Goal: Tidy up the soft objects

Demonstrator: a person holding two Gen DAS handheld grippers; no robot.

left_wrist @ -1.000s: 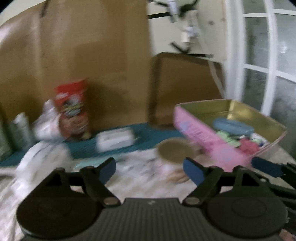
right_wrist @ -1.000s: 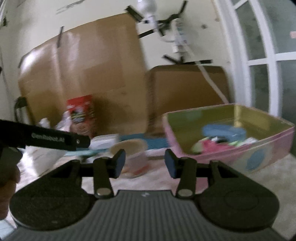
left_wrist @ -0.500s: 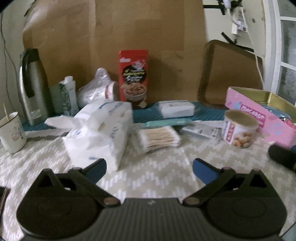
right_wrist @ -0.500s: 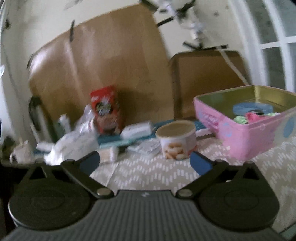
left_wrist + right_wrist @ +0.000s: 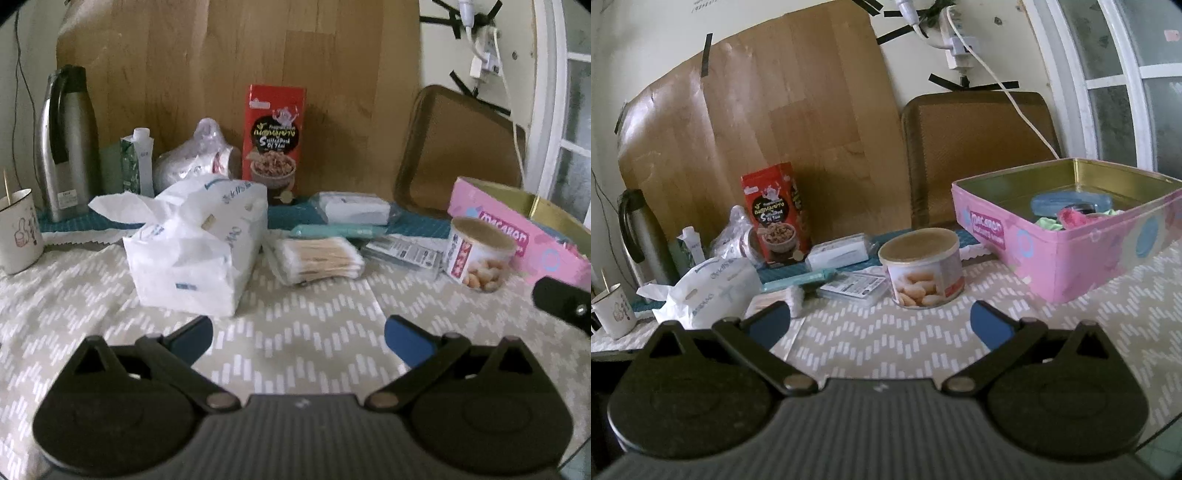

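A white soft tissue pack lies on the patterned tablecloth, left of a bag of cotton swabs. The open pink tin at the right holds a blue case and pink and green soft items. My left gripper hovers open over bare cloth just in front of the tissue pack, nothing between its blue pads. My right gripper is open too, empty, facing a round snack can. In the right wrist view the tissue pack shows at the left.
Along the back stand a red snack box, a steel flask, a small carton, a clear bag and a white wipes packet. A mug sits far left. A brown tray leans on the wall.
Both grippers swung left, away from the pink tin, and their jaws spread wide. The left view now faces the tissue pack and swabs; the right faces the snack can.
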